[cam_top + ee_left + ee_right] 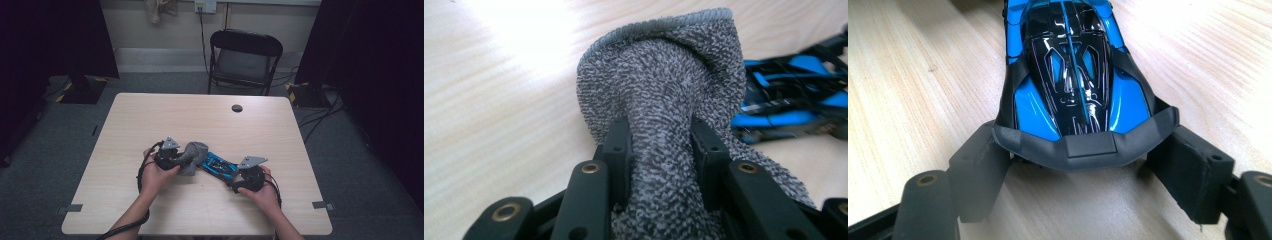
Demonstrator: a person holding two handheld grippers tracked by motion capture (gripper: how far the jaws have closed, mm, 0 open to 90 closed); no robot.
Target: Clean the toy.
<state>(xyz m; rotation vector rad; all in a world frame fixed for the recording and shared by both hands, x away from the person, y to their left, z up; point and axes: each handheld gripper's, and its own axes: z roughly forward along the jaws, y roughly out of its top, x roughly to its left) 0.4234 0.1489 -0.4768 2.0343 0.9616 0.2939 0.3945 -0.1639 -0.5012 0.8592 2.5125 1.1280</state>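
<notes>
Near the middle of the table [150, 115], slightly toward its near edge, a grey cloth [192, 156] and a blue toy car [218, 165] lie side by side between the two grippers. At the left, the left gripper [659, 145] has its jaws clamped narrowly on a bunched fold of the cloth. At the right, the right gripper [1083, 165] stands wide around the car's tail, its pads seemingly pressing its sides, though contact is hard to confirm.

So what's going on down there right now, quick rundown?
Left gripper shut on grey cloth. Right gripper clamped across rear of blue toy car. Cloth touching the car's far end. Nothing in the way.
</notes>
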